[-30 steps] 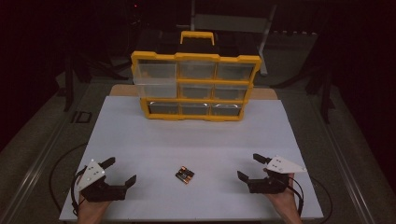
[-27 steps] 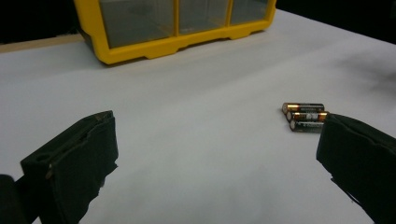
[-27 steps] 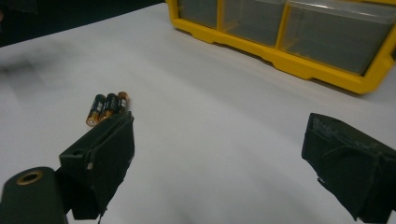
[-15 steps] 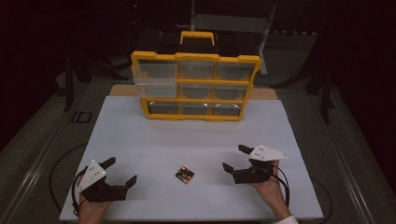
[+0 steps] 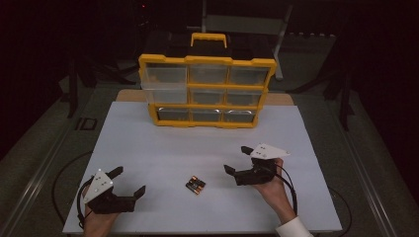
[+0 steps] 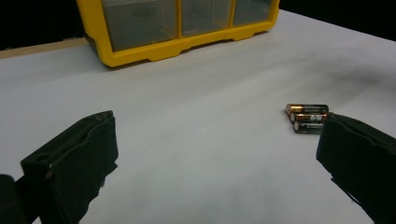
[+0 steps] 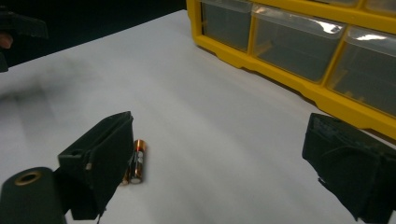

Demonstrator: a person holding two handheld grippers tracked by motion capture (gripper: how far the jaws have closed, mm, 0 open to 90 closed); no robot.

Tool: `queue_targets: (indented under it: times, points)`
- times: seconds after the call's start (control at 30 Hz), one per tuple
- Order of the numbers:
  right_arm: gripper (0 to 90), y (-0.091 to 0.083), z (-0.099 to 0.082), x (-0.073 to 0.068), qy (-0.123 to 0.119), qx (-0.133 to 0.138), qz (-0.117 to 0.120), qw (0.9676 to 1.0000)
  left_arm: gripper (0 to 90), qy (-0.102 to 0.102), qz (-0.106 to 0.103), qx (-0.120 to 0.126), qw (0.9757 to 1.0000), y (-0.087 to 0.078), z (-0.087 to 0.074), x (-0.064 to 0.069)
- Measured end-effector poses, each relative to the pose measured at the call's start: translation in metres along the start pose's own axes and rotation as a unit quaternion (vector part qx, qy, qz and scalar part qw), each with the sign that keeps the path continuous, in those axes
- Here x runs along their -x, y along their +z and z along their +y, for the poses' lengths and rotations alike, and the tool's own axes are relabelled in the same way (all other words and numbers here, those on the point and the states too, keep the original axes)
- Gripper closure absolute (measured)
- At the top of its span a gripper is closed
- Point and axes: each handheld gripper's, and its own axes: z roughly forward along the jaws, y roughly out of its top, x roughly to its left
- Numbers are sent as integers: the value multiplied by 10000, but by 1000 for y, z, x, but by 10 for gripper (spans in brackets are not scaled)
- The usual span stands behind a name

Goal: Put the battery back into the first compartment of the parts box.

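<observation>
A small cluster of batteries (image 5: 195,184) lies on the white table near its front edge; the same batteries (image 6: 308,119) sit just beyond my left gripper's right jaw, and the batteries (image 7: 136,161) lie partly behind my right gripper's left jaw. My left gripper (image 5: 129,181) rests open at the front left, well left of the batteries. My right gripper (image 5: 237,159) is open, a short way right of the batteries and above the table. Both hold nothing. In their own views the left gripper (image 6: 219,154) and right gripper (image 7: 219,154) show wide gaps.
A yellow organiser (image 5: 206,92) with clear drawers and a handle stands at the back of the white table (image 5: 197,143). Its lower drawers (image 7: 289,46) are shut. Cables trail from both grippers off the front edge. A dark floor surrounds the table.
My right gripper has moved left and forward toward the batteries over the last second. The left gripper and the batteries have stayed in place.
</observation>
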Motion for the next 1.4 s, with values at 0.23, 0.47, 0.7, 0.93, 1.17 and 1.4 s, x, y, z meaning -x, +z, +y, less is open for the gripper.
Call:
queue_targets:
  times: [0.23,0.47,0.7,0.93,1.17,1.4]
  points:
    - [87,14,12,-6,-37,-40,91,9999,0,-10,6,6,10000,0,-1,-1]
    - [87,27,22,-10,2,-48,207,9998,0,-31,17,-1,10000,0,-1,-1]
    - [86,40,27,-15,-9,-62,241,9997,0,-39,29,36,10000,-1,-1,-1]
    - [86,49,38,-18,-28,-104,230,9997,0,-40,29,19,10000,0,-1,-2]
    - [86,61,48,-22,-14,-410,294,9987,0,-45,39,10,10000,0,-2,-2]
    - [87,73,56,-31,-244,-915,258,9952,0,-43,47,12,10000,-1,-2,-3]
